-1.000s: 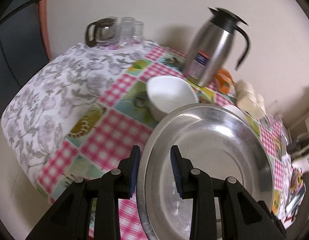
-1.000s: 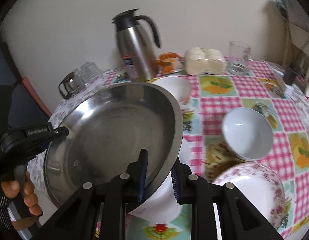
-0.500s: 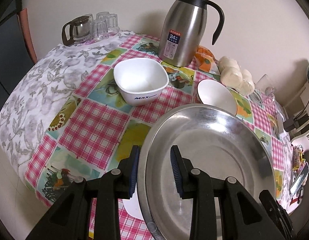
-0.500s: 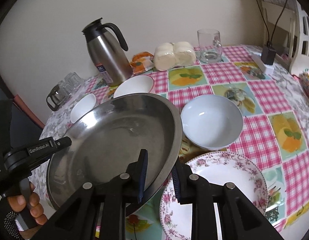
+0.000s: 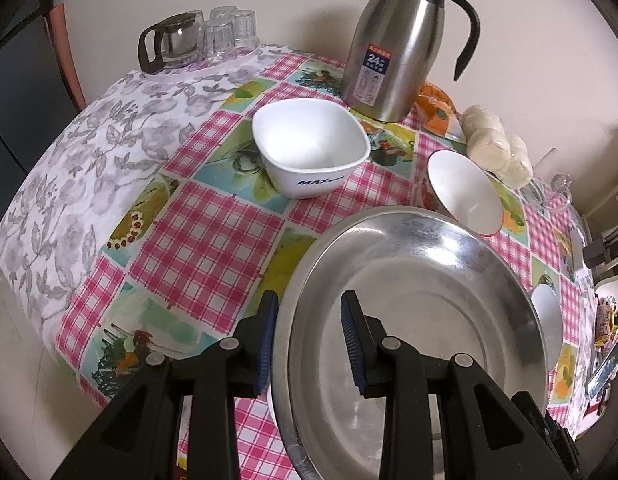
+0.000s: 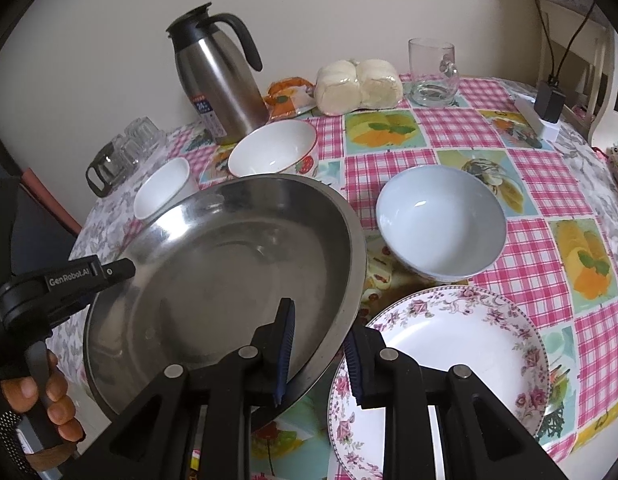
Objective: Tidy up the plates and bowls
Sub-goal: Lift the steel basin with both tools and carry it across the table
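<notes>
A large steel plate (image 5: 413, 320) is held over the table by both grippers. My left gripper (image 5: 309, 340) straddles its left rim, one finger inside and one outside. My right gripper (image 6: 319, 350) straddles its right rim (image 6: 349, 248) the same way. A square white bowl (image 5: 311, 148) and a round white bowl with a red rim (image 5: 465, 192) stand beyond it. In the right wrist view a pale blue bowl (image 6: 441, 222) and a floral plate (image 6: 441, 372) lie to the right of the steel plate.
A steel thermos jug (image 5: 397, 36) stands at the back against the wall. A glass pot and tumblers (image 5: 197, 38) stand at the far left. Wrapped buns (image 6: 359, 86), a glass mug (image 6: 431, 74) and a charger (image 6: 549, 104) lie at the back right.
Both grippers have carried the steel plate lower and nearer the table's front. The floral plate has come into view beside it on the right.
</notes>
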Available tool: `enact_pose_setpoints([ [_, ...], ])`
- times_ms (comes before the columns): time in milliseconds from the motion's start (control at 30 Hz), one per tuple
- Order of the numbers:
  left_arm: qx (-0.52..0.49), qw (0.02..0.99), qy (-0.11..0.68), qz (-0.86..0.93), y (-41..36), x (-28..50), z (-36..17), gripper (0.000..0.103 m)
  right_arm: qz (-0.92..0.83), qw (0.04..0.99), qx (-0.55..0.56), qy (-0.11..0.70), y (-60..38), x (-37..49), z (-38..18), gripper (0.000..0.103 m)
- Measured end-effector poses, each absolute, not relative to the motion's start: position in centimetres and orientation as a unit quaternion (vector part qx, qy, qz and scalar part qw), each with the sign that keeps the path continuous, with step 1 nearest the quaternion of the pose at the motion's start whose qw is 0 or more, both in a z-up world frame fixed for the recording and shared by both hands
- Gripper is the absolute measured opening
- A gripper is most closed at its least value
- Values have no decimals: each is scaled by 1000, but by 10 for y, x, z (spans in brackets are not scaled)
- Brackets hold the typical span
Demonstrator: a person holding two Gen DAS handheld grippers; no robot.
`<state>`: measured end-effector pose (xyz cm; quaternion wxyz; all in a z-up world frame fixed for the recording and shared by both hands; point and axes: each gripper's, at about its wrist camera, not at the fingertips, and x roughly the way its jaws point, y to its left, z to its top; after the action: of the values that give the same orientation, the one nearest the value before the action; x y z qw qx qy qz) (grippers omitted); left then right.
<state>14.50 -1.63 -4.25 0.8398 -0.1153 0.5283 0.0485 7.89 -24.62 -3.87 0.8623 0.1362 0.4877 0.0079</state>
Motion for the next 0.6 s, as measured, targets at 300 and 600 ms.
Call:
enact_pose_setpoints([
  [300, -117, 835, 535, 61, -10, 148, -50, 32, 9, 856, 123, 502, -237, 84, -48, 27],
  [600, -106, 821, 555, 78, -6, 155, -66, 32, 9, 847, 91, 524, -222, 89, -63, 29],
])
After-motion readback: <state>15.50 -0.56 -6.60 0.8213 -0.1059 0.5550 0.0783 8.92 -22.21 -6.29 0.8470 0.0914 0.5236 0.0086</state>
